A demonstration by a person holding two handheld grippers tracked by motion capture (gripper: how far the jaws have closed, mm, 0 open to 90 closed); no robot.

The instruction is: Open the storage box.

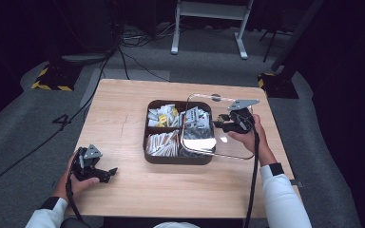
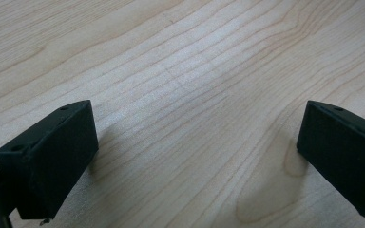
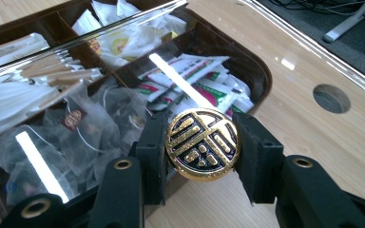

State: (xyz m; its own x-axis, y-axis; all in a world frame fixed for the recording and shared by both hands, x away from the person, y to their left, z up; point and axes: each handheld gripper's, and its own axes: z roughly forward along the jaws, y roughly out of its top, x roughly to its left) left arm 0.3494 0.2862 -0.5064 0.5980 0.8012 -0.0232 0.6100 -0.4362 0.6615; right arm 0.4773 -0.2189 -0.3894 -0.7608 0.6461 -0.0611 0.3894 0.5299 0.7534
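right gripper at the right side of the box, jaws pinching the round gold-and-black knob of the clear lid, one pad on each side of it. lid held off the box, tilted: left edge hanging over the two right-hand compartments, right part out past the box wall over bare surface. finger hole in the lid lying beyond the knob, toward the far edge of the surface.

box open on its left half; packets in the far-left compartment, paper-wrapped sticks in the near-left, tea bags and sachets seen through the lid on the right.

long edges of the lid running near-to-far, roughly square with the box, so mostly a sideways shift wanted either way. judged: lid in transit. bare wood to the right of the box narrow, right edge of the surface close; more room near side and left.

left gripper low at the near-left corner, well apart from the box, jaws spread over bare wood, nothing between them. right hand far the nearer to the lid.
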